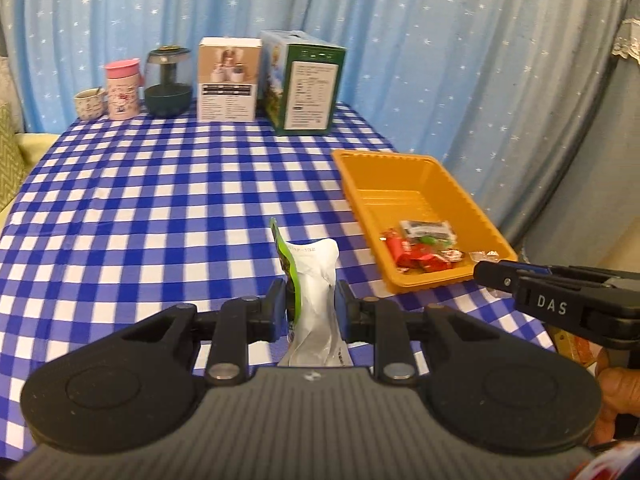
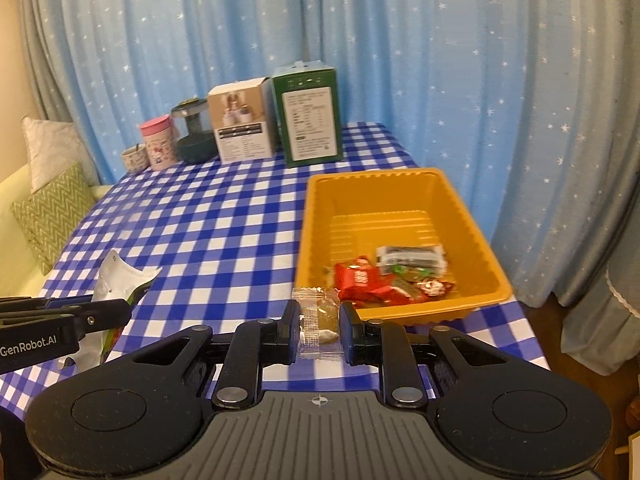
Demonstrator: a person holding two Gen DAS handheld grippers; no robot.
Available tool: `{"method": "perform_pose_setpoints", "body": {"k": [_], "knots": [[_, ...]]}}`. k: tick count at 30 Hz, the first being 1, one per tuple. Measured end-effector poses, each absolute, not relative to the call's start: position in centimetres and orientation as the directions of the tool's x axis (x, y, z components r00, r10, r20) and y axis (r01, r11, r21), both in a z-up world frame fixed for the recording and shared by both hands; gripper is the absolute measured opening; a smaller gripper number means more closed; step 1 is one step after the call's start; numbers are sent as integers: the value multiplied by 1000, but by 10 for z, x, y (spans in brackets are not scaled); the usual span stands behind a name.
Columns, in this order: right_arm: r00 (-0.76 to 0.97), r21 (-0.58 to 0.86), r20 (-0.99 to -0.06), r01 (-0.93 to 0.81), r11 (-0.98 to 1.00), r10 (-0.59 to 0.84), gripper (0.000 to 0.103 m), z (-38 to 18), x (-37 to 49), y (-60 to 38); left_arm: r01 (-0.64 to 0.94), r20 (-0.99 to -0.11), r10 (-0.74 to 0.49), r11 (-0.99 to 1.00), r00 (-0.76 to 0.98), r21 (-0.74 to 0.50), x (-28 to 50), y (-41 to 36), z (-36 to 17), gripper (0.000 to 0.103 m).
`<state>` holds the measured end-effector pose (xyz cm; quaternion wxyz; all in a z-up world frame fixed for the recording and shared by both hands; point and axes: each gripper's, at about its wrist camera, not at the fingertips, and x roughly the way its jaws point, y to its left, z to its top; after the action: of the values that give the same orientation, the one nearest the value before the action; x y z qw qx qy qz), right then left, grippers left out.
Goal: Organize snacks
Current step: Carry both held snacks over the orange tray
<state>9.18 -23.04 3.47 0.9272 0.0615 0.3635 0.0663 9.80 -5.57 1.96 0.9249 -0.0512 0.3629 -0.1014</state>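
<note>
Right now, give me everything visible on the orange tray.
The tray is a shallow orange rectangle of glossy plastic, with a ribbed floor and a flanged rim. It sits flat on the checked cloth, near the table's right edge. Its far half is bare; red wrappers and a dark packet lie at the near end. Neither tool touches it.

Blue-and-white checked bench, small cup, pink lidded tumbler, dark green glass jar, white carton, green carton along its far edge, starred blue curtain, zigzag cushion.
</note>
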Motion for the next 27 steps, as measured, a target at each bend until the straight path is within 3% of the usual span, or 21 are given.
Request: {"method": "perform_pose_setpoints", "body": {"k": [27], "knots": [[732, 155, -678, 51, 987, 68, 21, 35, 105, -301, 280, -654, -335, 941, 678, -192, 137, -137, 23, 23]]}}
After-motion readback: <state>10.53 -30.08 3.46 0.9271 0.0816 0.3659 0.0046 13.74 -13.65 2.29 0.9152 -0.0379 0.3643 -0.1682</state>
